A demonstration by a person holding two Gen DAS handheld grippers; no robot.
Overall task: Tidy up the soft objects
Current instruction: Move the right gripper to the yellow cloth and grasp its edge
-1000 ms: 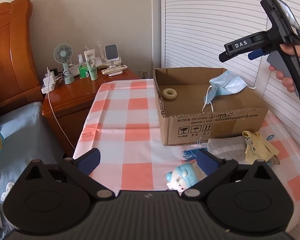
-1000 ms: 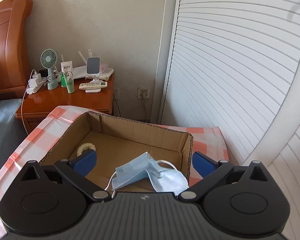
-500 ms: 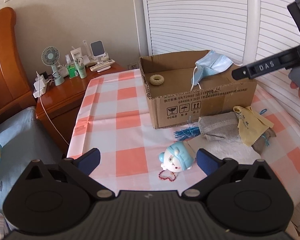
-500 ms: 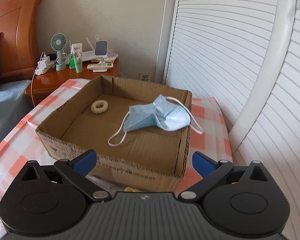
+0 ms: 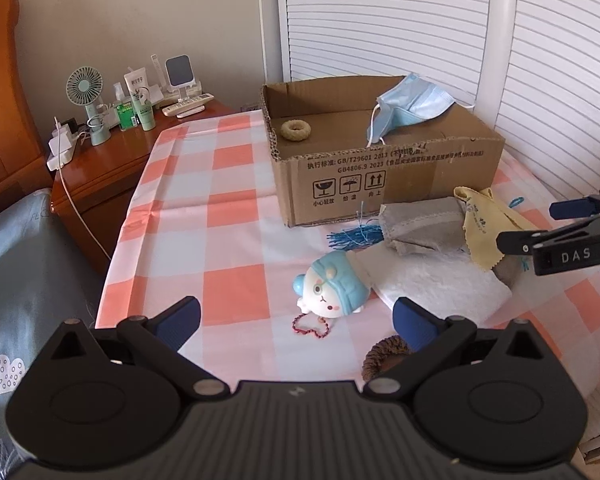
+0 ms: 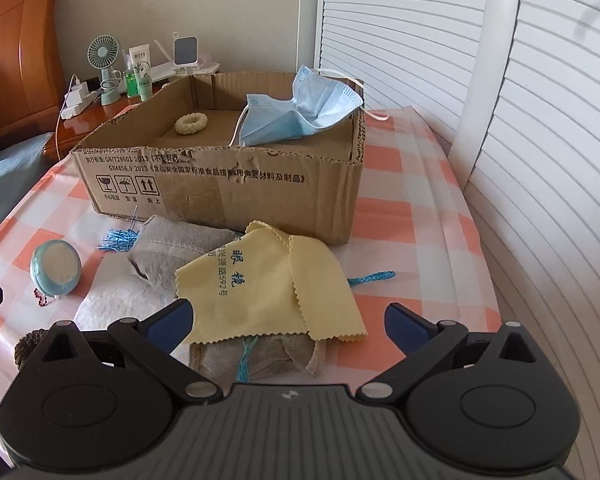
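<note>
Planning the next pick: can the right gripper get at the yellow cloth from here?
Probably yes. The right gripper is open, and the yellow cloth lies on top of the pile just ahead of its fingers, with nothing over it.

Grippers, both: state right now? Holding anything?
Left gripper: open, empty, above the plush toy.
Right gripper: open, empty, over the yellow cloth.

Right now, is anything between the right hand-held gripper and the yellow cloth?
Nothing visible. The right hand-held gripper is open, and the yellow cloth lies uncovered on top of the grey fabric, just ahead of its fingers.
</note>
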